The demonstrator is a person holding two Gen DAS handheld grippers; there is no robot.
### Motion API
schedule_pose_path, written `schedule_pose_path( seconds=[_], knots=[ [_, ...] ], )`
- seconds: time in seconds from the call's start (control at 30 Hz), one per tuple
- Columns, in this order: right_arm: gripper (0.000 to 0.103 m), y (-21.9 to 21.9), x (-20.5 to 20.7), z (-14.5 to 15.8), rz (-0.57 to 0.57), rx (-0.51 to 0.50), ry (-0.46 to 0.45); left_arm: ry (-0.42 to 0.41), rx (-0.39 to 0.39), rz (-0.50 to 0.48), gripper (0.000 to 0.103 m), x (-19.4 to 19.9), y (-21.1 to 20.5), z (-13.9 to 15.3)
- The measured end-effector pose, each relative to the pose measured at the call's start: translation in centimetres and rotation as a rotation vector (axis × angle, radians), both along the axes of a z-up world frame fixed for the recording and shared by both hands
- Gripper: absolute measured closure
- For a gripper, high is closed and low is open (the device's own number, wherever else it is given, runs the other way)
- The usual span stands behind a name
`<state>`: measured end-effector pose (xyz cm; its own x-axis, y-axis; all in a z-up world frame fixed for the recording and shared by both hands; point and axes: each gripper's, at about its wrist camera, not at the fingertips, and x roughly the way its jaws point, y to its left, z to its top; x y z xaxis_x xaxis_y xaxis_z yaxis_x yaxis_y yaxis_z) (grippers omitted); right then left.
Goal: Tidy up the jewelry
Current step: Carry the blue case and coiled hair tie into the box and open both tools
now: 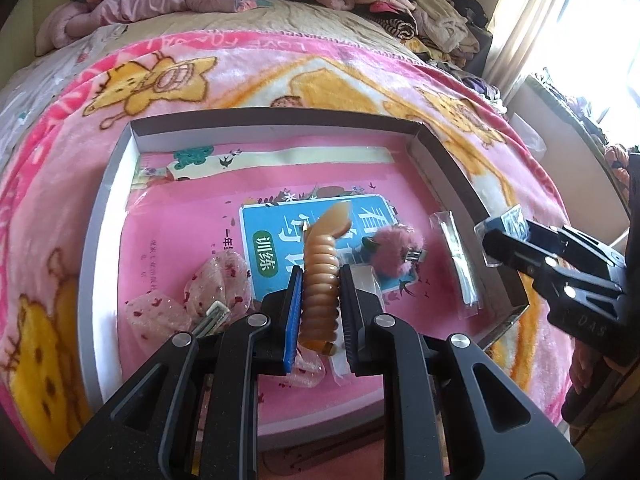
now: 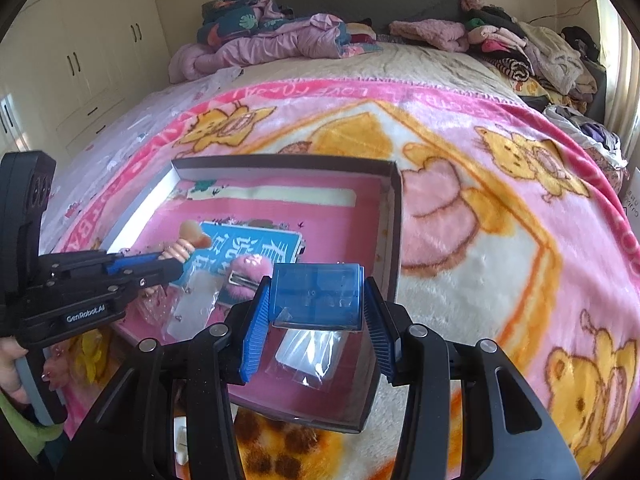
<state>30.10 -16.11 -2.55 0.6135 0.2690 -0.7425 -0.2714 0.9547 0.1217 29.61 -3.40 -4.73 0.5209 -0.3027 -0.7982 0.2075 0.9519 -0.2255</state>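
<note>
Here, left claw [image 1: 320,280] clamped on ribbed amber coil [image 1: 320,284], right claw [image 2: 316,312] on clear blue box [image 2: 316,296].

The far half of the shallow box [image 1: 256,126] has a bare pink floor, open from above, with only its low walls around it. The near half is crowded: a fluffy pink clip [image 1: 394,250], clear packets [image 1: 460,256] by the right wall and sheer pink bows [image 1: 216,284] to the left leave little room. Outside the box, the blanket [image 2: 500,208] to the right lies clear, while piled clothes [image 2: 532,52] block the far end of the bed.
</note>
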Motion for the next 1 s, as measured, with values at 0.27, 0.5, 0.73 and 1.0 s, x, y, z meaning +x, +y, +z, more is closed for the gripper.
schedule_pose_path(
  seconds=[0.27,0.5,0.73,1.0],
  knots=[
    [0.060,1.5,0.2,-1.1,0.026,-0.004,0.031,-0.016,0.031,0.019,0.084,0.4,0.7,0.2],
    [0.060,2.8,0.3,-1.7,0.047,-0.009,0.051,-0.039,0.048,0.024,0.066,-0.2,1.6,1.2],
    [0.059,3.3,0.3,-2.1,0.046,-0.011,0.067,-0.043,0.055,0.024,0.055,-0.5,1.9,1.7],
    [0.052,2.9,-0.1,-2.0,0.033,-0.006,0.074,-0.042,0.068,0.038,0.046,-0.8,2.0,2.1]
  ],
)
